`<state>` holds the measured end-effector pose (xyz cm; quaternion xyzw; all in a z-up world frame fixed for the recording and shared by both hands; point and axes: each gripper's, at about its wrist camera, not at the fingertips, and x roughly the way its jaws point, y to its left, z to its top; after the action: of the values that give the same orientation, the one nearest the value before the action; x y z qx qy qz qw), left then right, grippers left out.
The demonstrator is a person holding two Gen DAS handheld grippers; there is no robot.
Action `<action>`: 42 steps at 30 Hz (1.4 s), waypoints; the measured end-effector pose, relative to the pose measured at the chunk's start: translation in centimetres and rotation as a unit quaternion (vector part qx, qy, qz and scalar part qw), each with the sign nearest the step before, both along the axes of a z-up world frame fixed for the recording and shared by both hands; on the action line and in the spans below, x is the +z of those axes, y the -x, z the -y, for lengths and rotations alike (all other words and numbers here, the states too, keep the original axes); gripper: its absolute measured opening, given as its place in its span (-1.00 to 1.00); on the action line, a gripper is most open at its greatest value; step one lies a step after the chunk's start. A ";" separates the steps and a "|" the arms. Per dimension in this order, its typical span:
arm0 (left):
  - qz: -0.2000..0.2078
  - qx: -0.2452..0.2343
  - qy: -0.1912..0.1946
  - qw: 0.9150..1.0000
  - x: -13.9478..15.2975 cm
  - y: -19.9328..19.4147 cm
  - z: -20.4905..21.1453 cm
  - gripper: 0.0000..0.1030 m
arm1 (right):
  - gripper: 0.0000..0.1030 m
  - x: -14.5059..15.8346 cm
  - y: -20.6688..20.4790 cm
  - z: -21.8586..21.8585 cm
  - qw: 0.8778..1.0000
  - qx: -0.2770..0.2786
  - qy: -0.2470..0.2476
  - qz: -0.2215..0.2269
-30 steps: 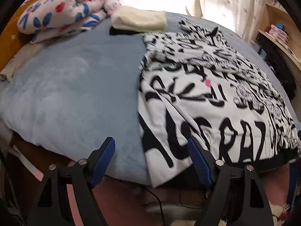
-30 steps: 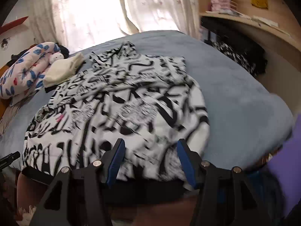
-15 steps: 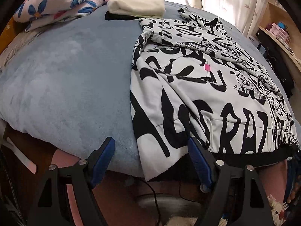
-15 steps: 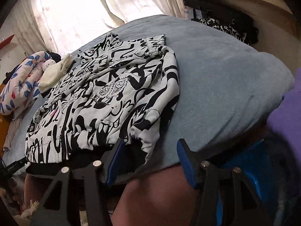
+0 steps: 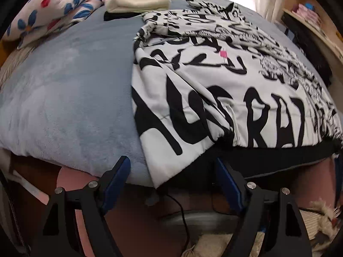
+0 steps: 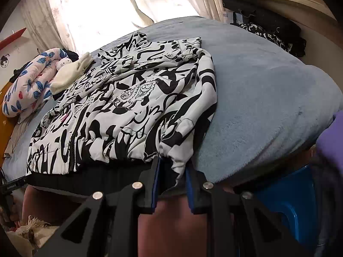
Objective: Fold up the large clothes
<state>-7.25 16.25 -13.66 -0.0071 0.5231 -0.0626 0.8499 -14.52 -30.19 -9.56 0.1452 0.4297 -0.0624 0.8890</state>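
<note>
Two grippers work at the near edge of a bed covered in a pale blue fleece blanket (image 6: pixel 268 98); on it lies a white jacket with bold black lettering (image 6: pixel 137 98), zip up, its black hem hanging over the edge; the right gripper (image 6: pixel 171 171) has just been closing and now pinches the jacket's near right corner; the left gripper (image 5: pixel 172 171) hangs with jaws wide apart around the near left corner, pads clear of the cloth.

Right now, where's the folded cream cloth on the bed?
The cream cloth lies at the far end of the blue blanket, between the floral quilt and the black-and-white jacket's top.
</note>
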 end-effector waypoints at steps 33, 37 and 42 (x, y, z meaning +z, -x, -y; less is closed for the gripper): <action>0.167 0.064 0.127 0.976 16.0 -9.8 0.2 -0.87 | -0.91 13.9 -8.4 0.9 0.985 -0.029 -0.008 0.168; 0.165 0.067 0.134 0.975 17.0 -14.2 0.6 -0.87 | -0.91 15.1 -12.5 1.4 0.984 -0.029 -0.003 0.178; 0.145 0.079 0.152 0.974 16.7 -22.7 1.0 -0.87 | -0.91 15.5 -19.8 3.3 0.985 -0.034 -0.009 0.167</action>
<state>15.49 15.28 3.03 -0.1688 0.3766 -0.0743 0.9078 5.32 -33.46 5.93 0.1761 0.2709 -0.0640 0.9442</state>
